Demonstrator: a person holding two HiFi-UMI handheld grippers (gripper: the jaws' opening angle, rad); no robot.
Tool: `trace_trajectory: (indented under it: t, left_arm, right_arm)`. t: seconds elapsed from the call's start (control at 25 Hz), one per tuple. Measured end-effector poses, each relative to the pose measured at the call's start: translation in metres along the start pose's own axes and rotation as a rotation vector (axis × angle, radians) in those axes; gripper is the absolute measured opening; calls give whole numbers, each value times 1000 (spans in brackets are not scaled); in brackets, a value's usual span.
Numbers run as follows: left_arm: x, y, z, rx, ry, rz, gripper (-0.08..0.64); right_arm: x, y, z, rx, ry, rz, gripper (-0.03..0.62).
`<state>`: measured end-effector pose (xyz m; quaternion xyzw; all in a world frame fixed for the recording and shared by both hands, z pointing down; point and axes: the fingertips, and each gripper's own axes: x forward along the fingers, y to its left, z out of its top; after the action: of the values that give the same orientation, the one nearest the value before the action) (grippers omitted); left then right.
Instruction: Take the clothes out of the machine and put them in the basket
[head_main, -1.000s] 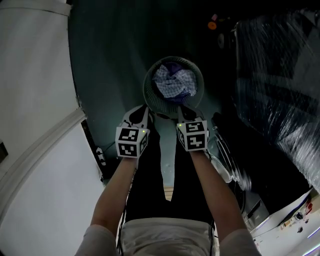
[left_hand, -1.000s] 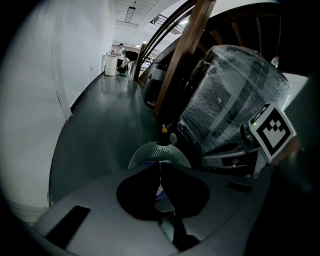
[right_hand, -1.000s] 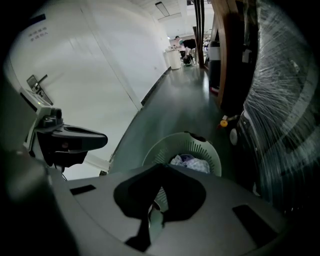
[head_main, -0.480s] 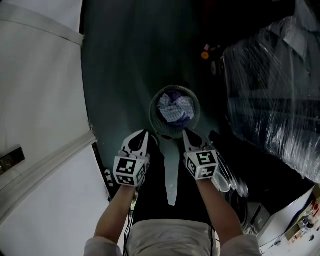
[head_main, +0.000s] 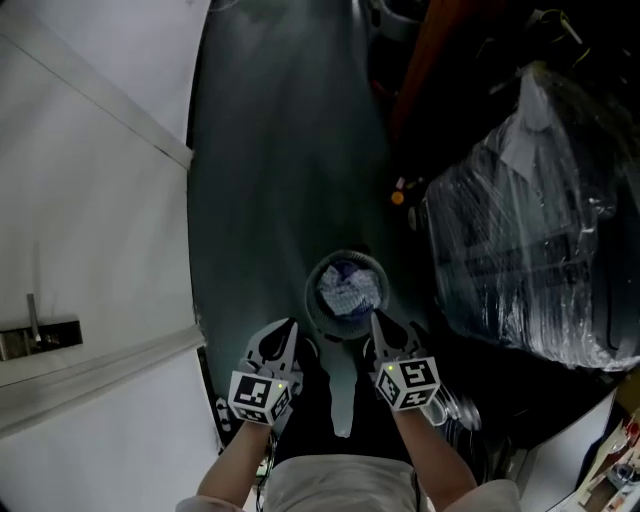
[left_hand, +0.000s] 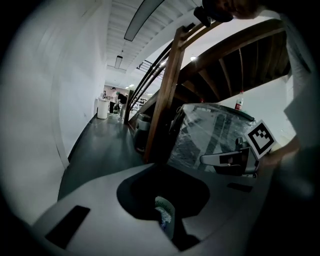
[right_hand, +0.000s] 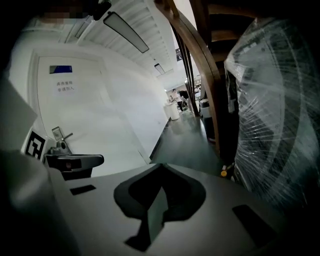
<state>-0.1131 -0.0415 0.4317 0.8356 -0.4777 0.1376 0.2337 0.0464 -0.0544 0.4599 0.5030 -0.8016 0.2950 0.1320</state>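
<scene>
Seen from above, a round laundry basket (head_main: 318, 316) stands upright on a dark floor (head_main: 270, 180), its open mouth facing straight up. From overhead it shows as a circle, with no longer side. Inside lies a crumpled heap of clothes (head_main: 349, 289), blue-and-white checked with a purple piece towards the far rim.

Two bare forearms reach in from the lower edge, side by side, towards the basket. Each hand holds a tool tilted downward. The left tool (head_main: 290, 328) has its tip just short of the basket's near left rim. The right tool (head_main: 374, 320) has its tip just beside the near right rim. Each carries a cube printed with black-and-white square markers. The left cube (head_main: 258, 396) and the right cube (head_main: 410, 382) sit nearer the body than the basket.

Both tools are clenched and grasp nothing. In the right gripper view the jaws meet in a point. In the left gripper view they also appear pressed together, with a sliver of basket and checked cloth showing beyond them.

Right of the basket stands a bulky object wrapped in clear plastic film (head_main: 520, 240). Beyond the basket a small orange thing (head_main: 398, 197) lies on the floor. Left of the basket is a white wall with a door handle (head_main: 30, 330).

The right gripper view shows a white door with a blue plate (right_hand: 61, 69) and a printed notice (right_hand: 65, 88), its writing too small to read.
</scene>
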Motion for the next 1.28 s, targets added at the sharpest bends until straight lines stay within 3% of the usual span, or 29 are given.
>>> trace_trajectory:
  t: [0.12, 0.32, 0.64, 0.8, 1.28]
  left_arm:
    - [-17, -6, 24, 17, -35, 12, 21]
    - [-51, -24, 80, 127, -123, 33, 21]
    - [-100, -34, 147, 150, -273, 44, 21]
    - [-116, -35, 167, 182, -313, 66, 21]
    - [-150, -54, 217, 172, -418, 60, 21]
  right_arm:
    - [-17, 11, 23, -21, -34, 5, 8]
    - [-46, 39, 67, -61, -104, 43, 8]
    - [-93, 82, 131, -143, -218, 88, 8]
    - [-113, 92, 158, -184, -275, 83, 8]
    - [-153, 107, 214, -217, -393, 72, 6]
